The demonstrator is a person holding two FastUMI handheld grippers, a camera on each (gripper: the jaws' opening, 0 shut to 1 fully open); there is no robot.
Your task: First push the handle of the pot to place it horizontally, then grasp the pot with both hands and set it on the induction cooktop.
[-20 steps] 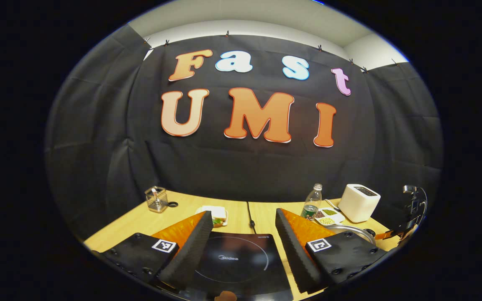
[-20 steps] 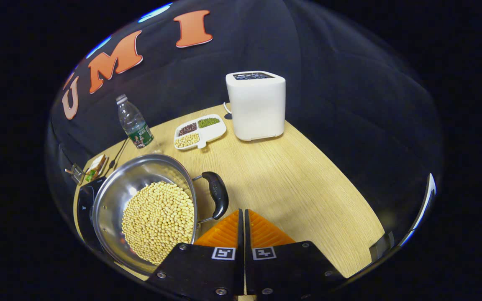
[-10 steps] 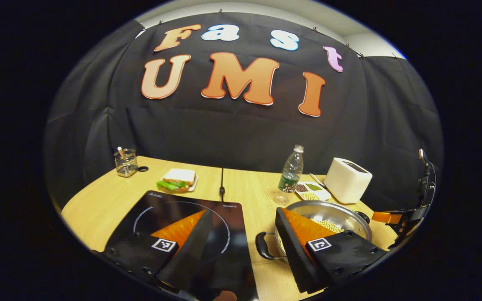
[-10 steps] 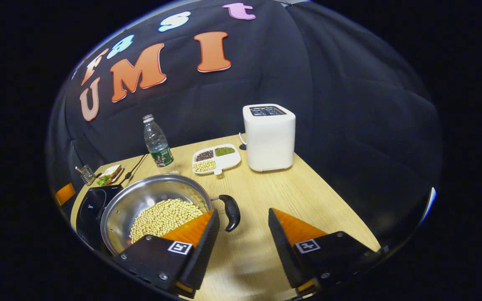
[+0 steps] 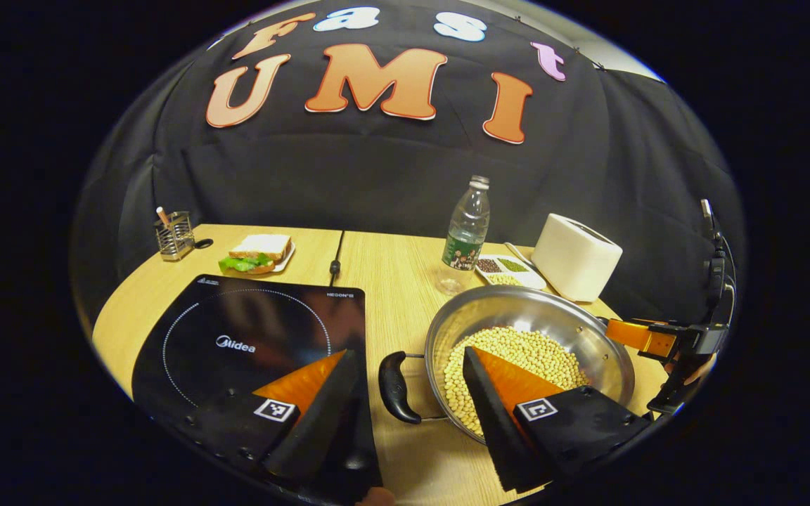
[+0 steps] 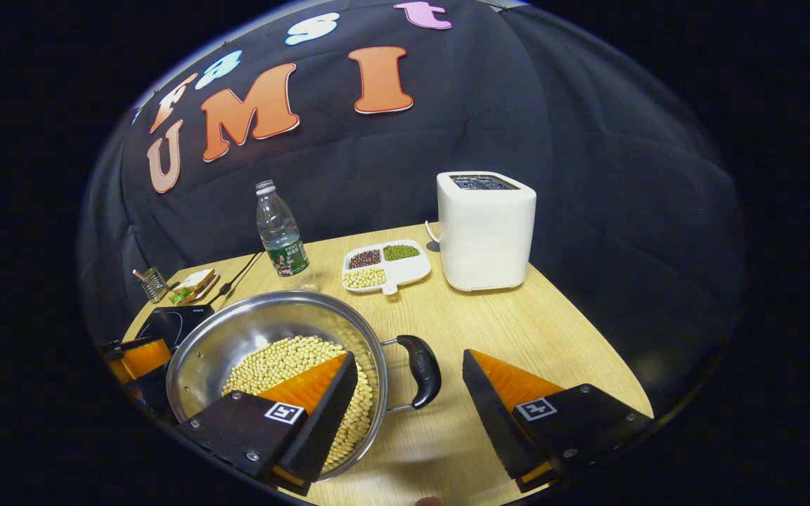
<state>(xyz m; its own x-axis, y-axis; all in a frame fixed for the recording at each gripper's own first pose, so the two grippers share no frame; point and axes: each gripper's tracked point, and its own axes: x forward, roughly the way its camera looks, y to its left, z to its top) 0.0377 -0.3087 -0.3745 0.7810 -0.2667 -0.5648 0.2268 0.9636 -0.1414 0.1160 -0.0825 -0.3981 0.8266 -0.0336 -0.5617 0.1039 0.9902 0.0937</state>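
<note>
A steel pot (image 5: 517,309) filled with soybeans (image 5: 524,344) stands on the wooden table, just right of the black induction cooktop (image 5: 236,330). My left gripper (image 5: 408,353) is open, with the pot's black left handle (image 5: 394,386) lying between its fingers, untouched. In the right gripper view, the pot (image 6: 257,327) sits at lower left and its black right handle (image 6: 424,362) lies between the spread fingers of my open right gripper (image 6: 408,357). The right gripper (image 5: 647,337) also shows past the pot's far side in the left gripper view. The cooktop (image 6: 173,320) peeks out behind the pot.
Behind the pot stand a water bottle (image 5: 465,232), a white divided dish of beans (image 6: 384,263) and a white toaster (image 6: 486,228). A sandwich on a plate (image 5: 257,251), a wire holder (image 5: 171,235) and a black cable (image 5: 335,260) lie at the back left.
My right gripper went from shut to open and now straddles the right handle. My left gripper dropped and shifted right, bringing the pot's left handle between its fingers.
</note>
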